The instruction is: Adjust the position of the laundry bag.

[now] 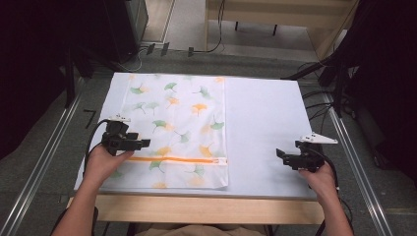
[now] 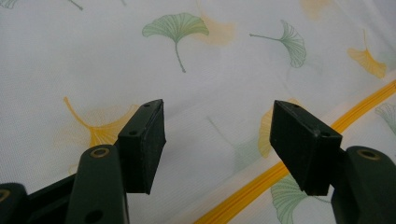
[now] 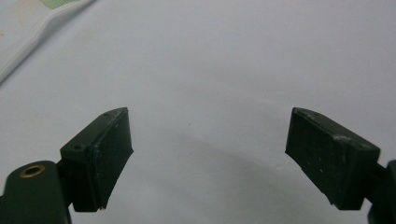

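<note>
A white mesh laundry bag [image 1: 174,130] printed with green and orange ginkgo leaves lies flat on the left half of the table; an orange zipper [image 1: 179,160] runs across it near the front. My left gripper [image 1: 146,143] hovers over the bag's left edge, just above the zipper [image 2: 299,161], jaws wide apart with nothing between them. The bag's cloth [image 2: 205,84] lies beneath its open fingertips [image 2: 144,144]. My right gripper [image 1: 278,154] is held over the bare table at the right, open and empty, with a corner of the bag [image 3: 42,18] off to its upper left.
The white tabletop [image 1: 265,128] has a bare stretch between the bag and the right gripper. A wooden front edge [image 1: 196,209] borders it. Metal rails [image 1: 44,157] run along both sides, and cables [image 1: 324,98] lie on the floor at the right.
</note>
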